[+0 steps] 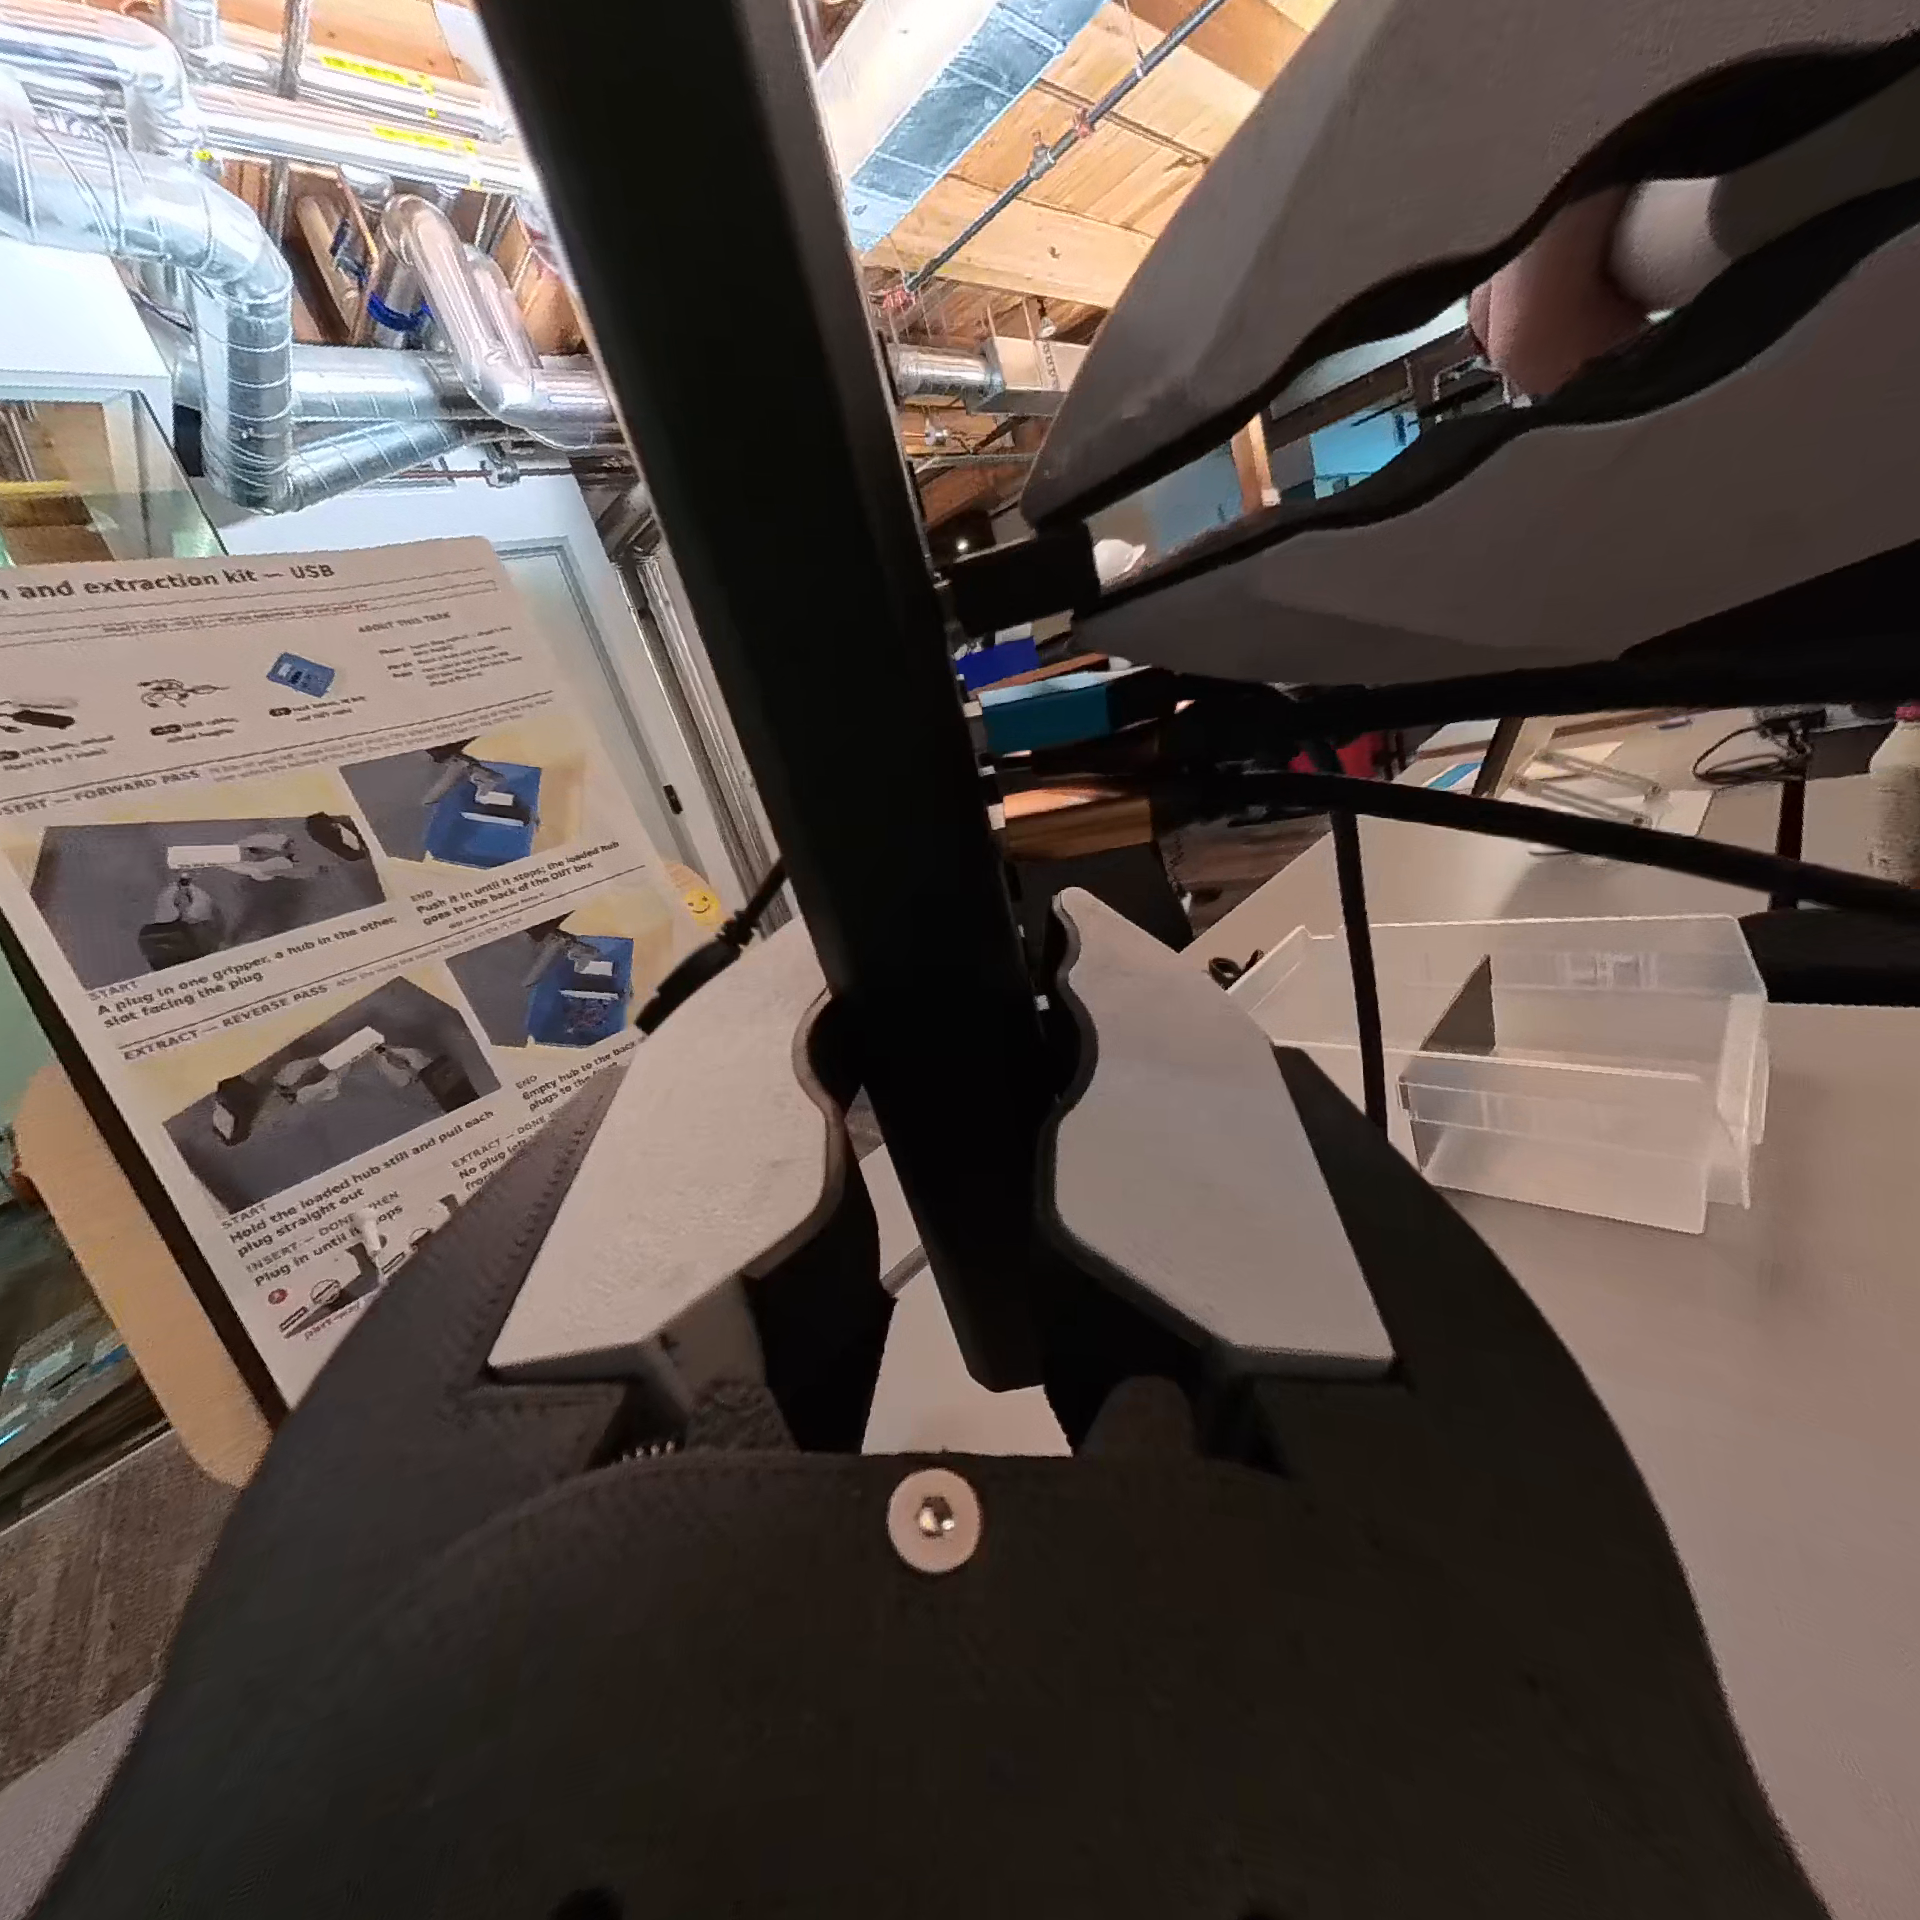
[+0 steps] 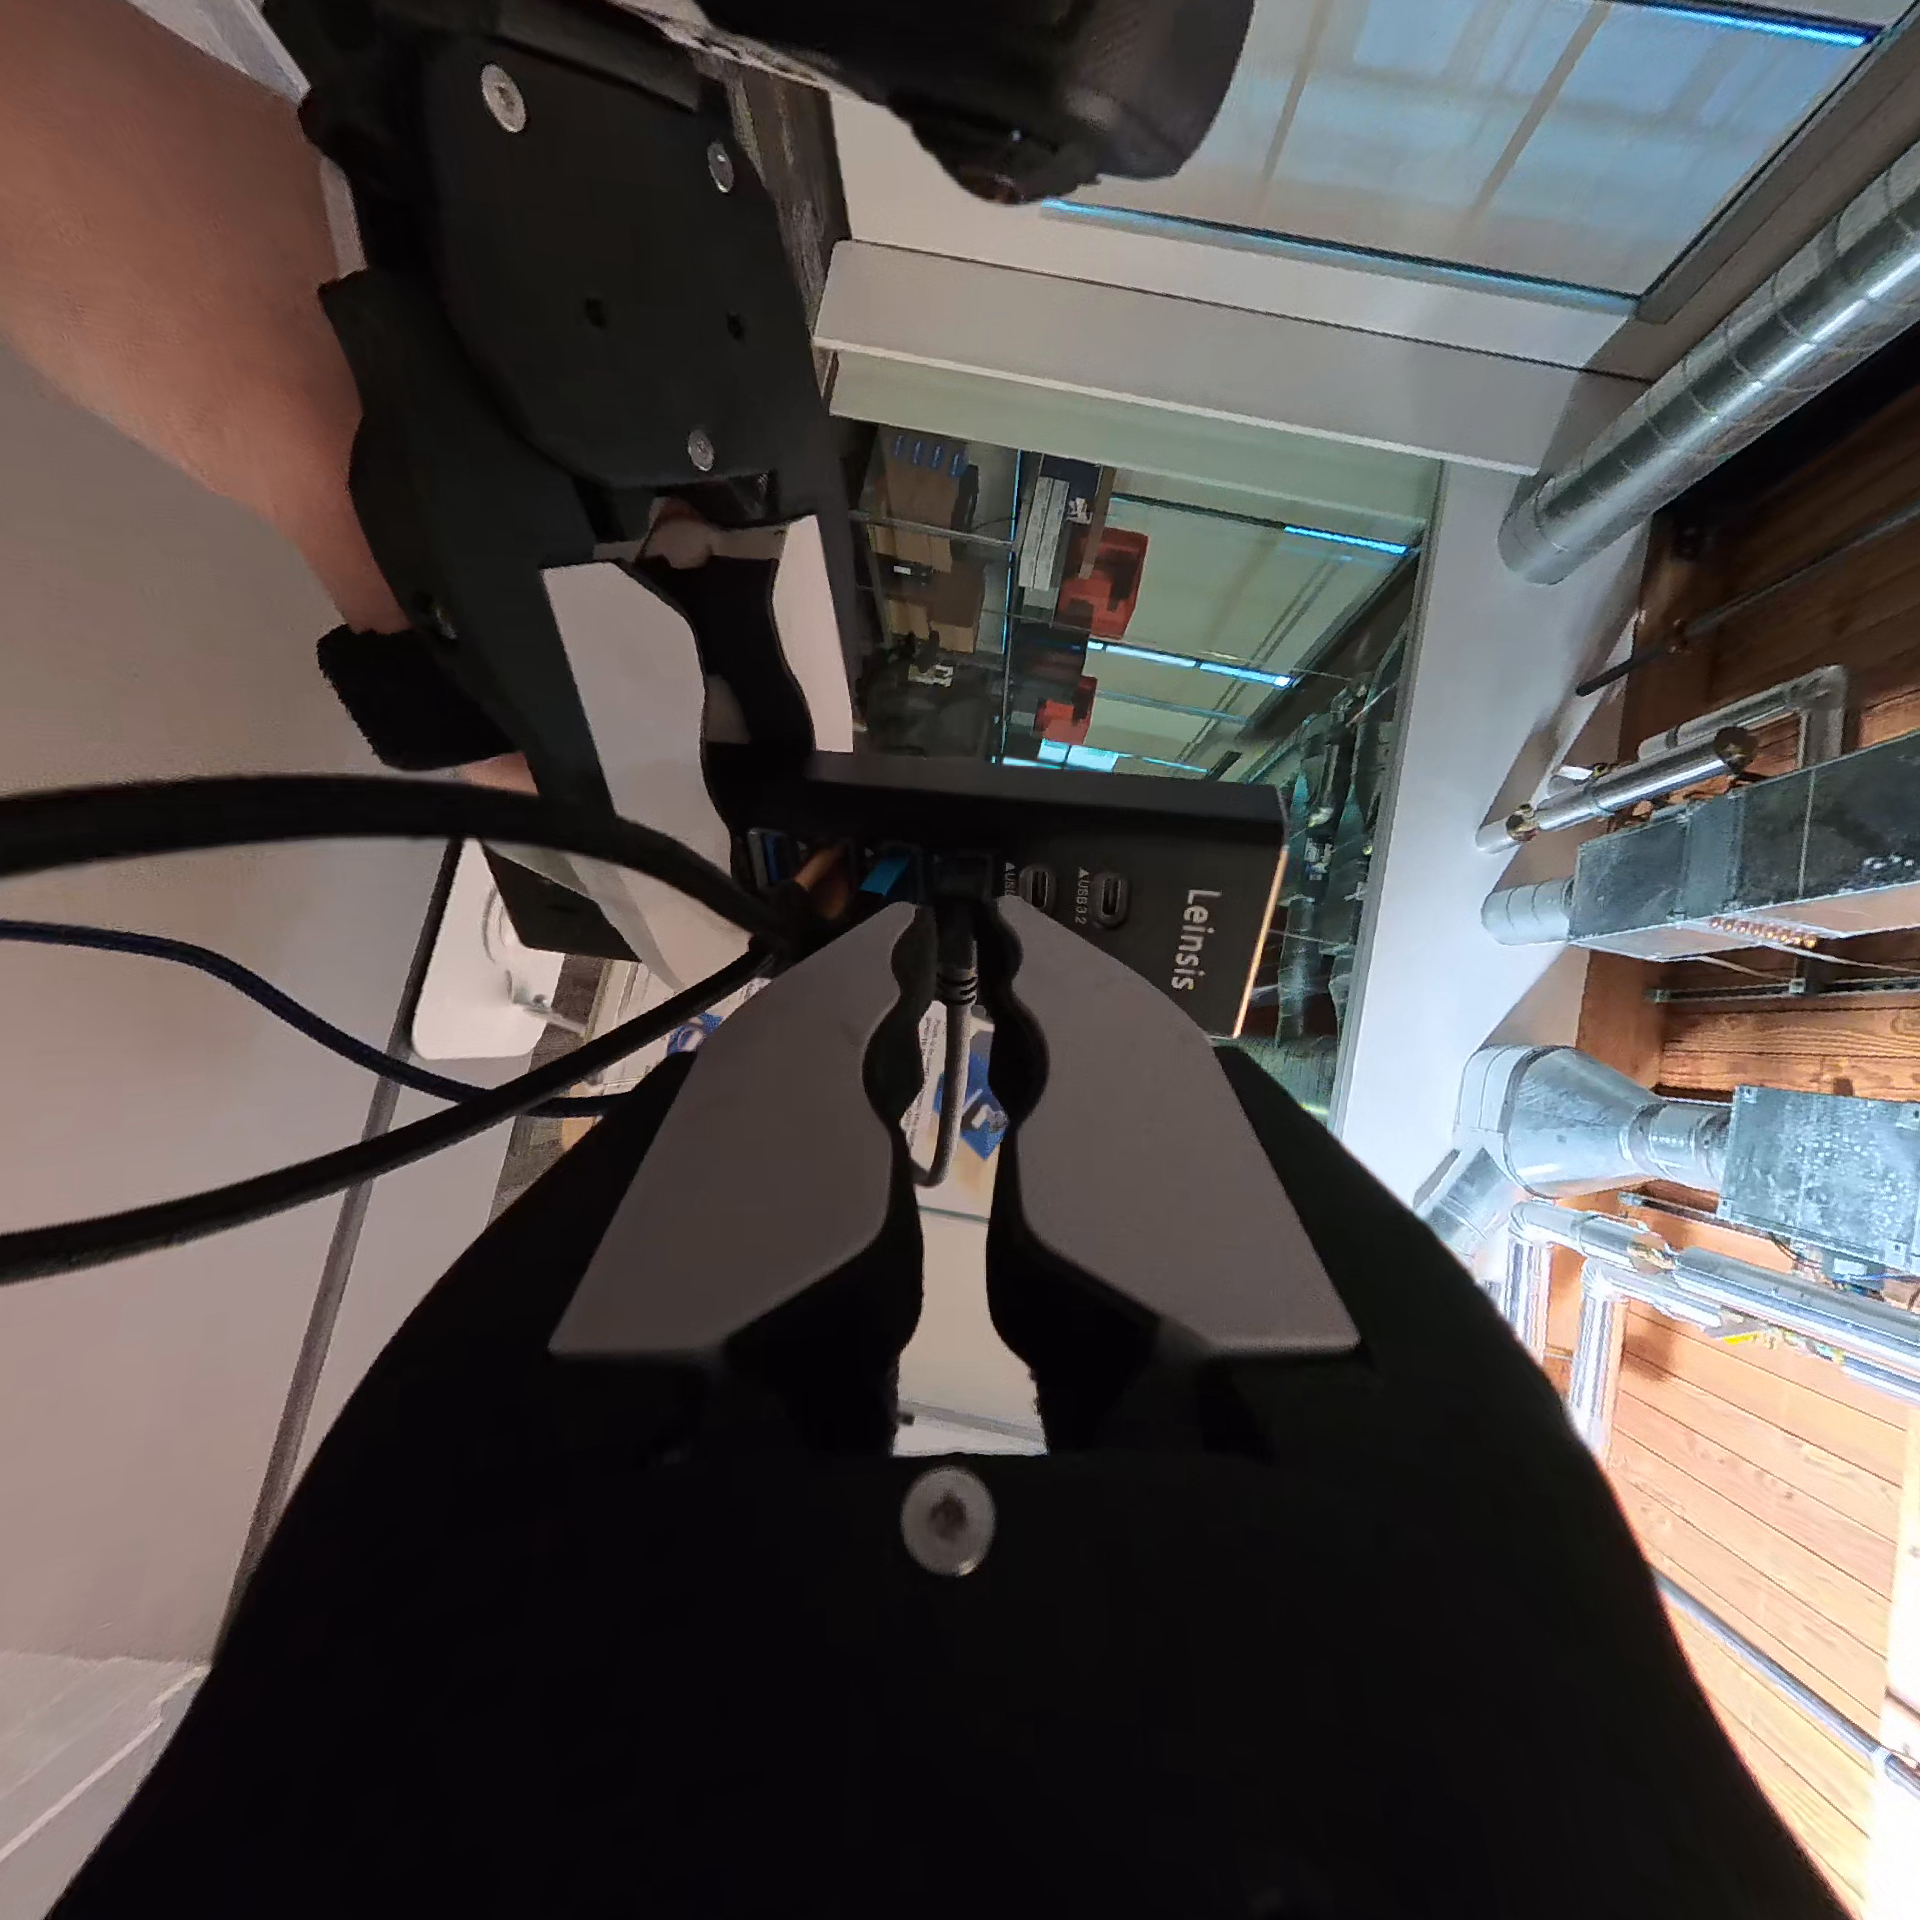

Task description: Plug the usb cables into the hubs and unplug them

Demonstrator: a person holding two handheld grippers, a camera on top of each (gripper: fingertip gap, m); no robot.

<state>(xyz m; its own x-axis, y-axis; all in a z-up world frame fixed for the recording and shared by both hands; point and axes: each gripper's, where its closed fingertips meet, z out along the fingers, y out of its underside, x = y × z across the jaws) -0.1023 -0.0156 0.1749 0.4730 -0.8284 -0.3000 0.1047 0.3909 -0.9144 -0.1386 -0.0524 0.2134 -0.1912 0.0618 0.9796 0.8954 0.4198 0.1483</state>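
In the left wrist view, my left gripper point(image 1: 940, 1023) is pinching the black hub point(image 1: 831, 623), which stands up between the two grey fingers and runs on toward the top of the picture. The right gripper point(image 1: 1049, 582) comes in from the upper right, its tips close against the hub's side. A black cable point(image 1: 1558, 831) trails off to the right above the pale table point(image 1: 1662, 1455), where a clear plastic box point(image 1: 1558, 1060) sits. A printed instruction sheet point(image 1: 281, 894) stands propped at the left. In the right wrist view, my right gripper point(image 2: 954, 925) has its tips drawn in around a black plug point(image 2: 956, 935) seated in the hub's point(image 2: 1143, 831) port row; I cannot tell whether the pads actually touch it. The left gripper point(image 2: 665, 748) grips the hub from above, and dark cables point(image 2: 312, 821) loop away to the left.
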